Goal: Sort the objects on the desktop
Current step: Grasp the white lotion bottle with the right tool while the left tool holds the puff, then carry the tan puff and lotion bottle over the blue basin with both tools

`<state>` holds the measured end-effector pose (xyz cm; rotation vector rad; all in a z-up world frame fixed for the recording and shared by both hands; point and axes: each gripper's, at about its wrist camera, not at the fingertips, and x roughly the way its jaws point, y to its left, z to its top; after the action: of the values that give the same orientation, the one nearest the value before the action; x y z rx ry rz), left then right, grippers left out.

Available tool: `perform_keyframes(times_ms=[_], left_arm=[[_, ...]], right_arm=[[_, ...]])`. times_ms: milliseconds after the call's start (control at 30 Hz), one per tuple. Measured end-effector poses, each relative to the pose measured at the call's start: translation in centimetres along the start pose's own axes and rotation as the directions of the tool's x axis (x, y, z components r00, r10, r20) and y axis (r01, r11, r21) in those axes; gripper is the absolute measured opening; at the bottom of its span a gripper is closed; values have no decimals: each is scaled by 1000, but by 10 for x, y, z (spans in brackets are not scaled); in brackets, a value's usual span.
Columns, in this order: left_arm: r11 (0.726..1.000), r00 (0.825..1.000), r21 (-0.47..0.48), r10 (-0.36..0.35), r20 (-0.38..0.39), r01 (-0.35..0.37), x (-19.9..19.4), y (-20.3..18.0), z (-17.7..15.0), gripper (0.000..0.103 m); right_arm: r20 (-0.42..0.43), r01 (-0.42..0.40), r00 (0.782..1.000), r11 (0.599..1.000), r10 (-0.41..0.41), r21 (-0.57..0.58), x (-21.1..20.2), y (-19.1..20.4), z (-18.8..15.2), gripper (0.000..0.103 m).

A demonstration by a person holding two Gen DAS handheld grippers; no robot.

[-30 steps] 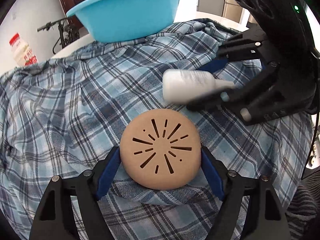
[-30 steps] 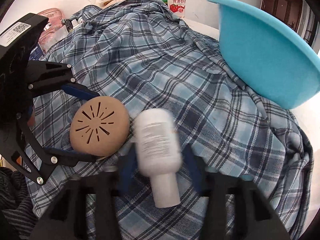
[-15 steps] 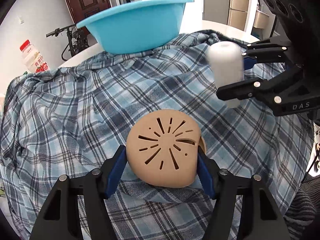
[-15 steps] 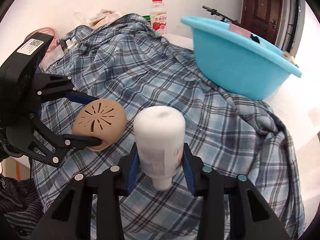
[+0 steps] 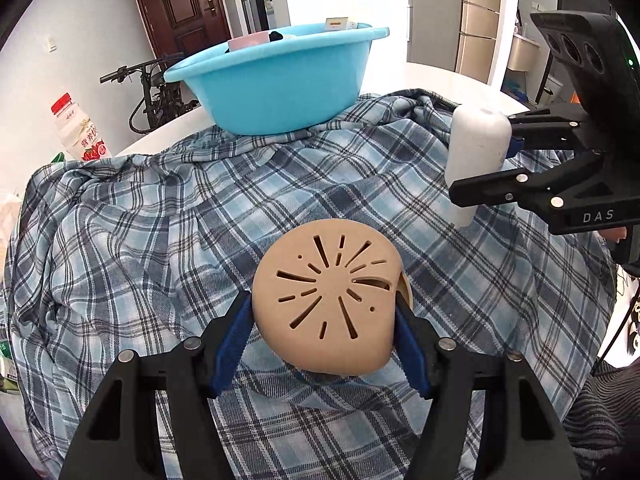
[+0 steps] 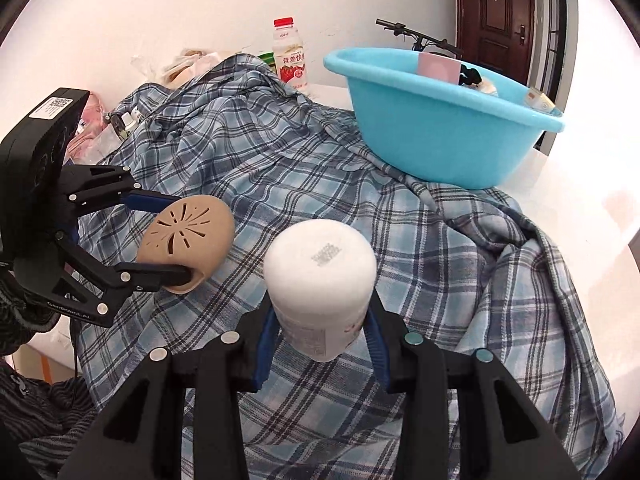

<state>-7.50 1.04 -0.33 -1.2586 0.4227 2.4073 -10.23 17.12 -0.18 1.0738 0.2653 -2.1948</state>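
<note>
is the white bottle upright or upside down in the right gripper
Upside down. The white bottle shows its flat base on top in the right wrist view, and the left wrist view has its narrow cap end pointing down below the right gripper.

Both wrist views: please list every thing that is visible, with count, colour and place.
Perforated cover: one, tan, held above the cloth between the left fingers.
Bottle: one, white, cap pointing down, between the right fingers.
Basin: one, light blue, at the far edge of the cloth, small items inside.
Plaid cloth: one, blue and white, rumpled over the table.
Drink bottle: one, white with red cap, upright behind the cloth.
Bicycle: one, black, near the brown door.
Left gripper: one, black with blue pads, closed on the cover.
Right gripper: one, black with blue pads, closed on the bottle.
</note>
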Motion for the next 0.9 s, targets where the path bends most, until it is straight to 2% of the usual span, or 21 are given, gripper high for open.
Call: perform_keyframes(times_ms=[300, 433, 633, 900], left_arm=[[999, 999, -40, 15, 41, -13, -5, 2, 12, 69], [999, 998, -37, 20, 56, -18, -9, -1, 17, 69], [999, 998, -37, -4, 70, 6, -16, -5, 25, 69], [1000, 995, -28, 0, 104, 3, -22, -9, 42, 69]], right_arm=[[50, 26, 998, 999, -27, 21, -16, -6, -3, 38], [98, 41, 994, 999, -41, 2, -29, -3, 0, 38], [118, 44, 992, 999, -45, 11, -38, -5, 6, 38], [163, 65, 984, 998, -66, 13, -55, -8, 15, 38]])
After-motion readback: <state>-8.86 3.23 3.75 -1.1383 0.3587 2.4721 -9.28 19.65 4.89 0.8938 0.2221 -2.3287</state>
